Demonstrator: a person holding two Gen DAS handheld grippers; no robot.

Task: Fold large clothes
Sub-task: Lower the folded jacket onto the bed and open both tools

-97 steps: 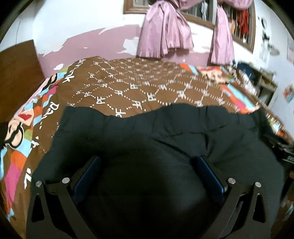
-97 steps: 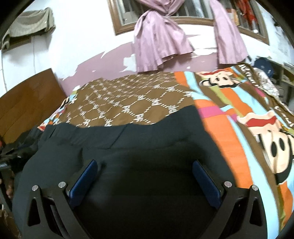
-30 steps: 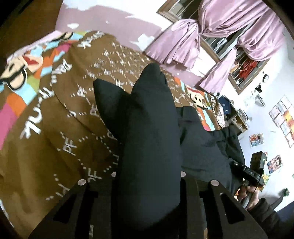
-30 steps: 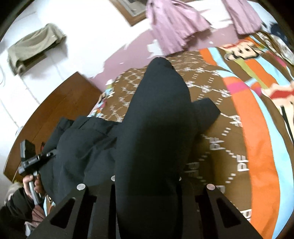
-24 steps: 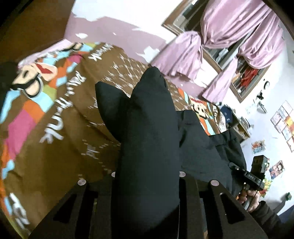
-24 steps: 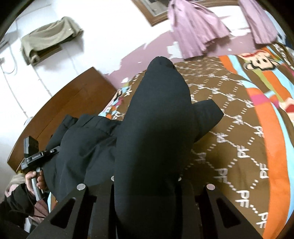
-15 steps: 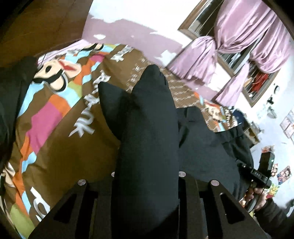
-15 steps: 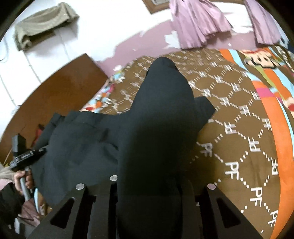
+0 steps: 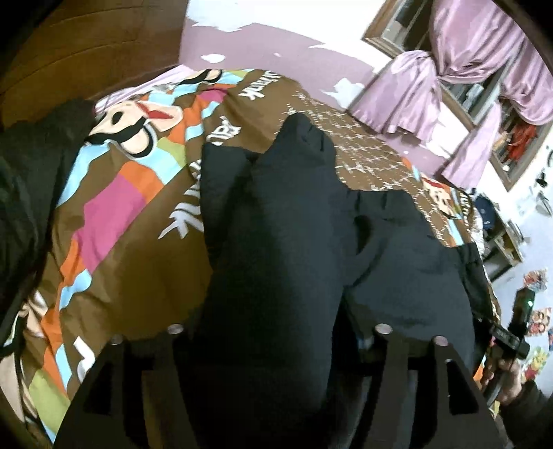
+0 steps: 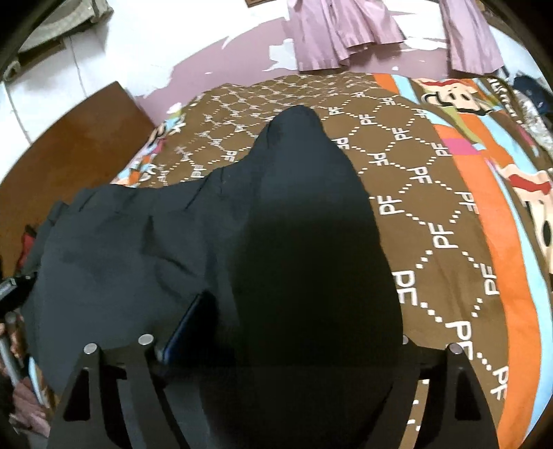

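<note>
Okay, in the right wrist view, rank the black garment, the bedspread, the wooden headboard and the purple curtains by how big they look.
1. Black garment, though it is nearest the camera
2. Bedspread
3. Wooden headboard
4. Purple curtains

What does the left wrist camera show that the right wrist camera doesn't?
Only the left wrist view: a window frame behind the tied-back curtains, posters on the right wall, and a dark heap at the bed's left edge.

Only the right wrist view: a beige cloth hanging on the wall, and a blue pad of the right gripper exposed beside the fabric.

Both: the black garment bunched between jaws that have just been opening, the cartoon-print bedspread, purple curtains, wooden headboard.
</note>
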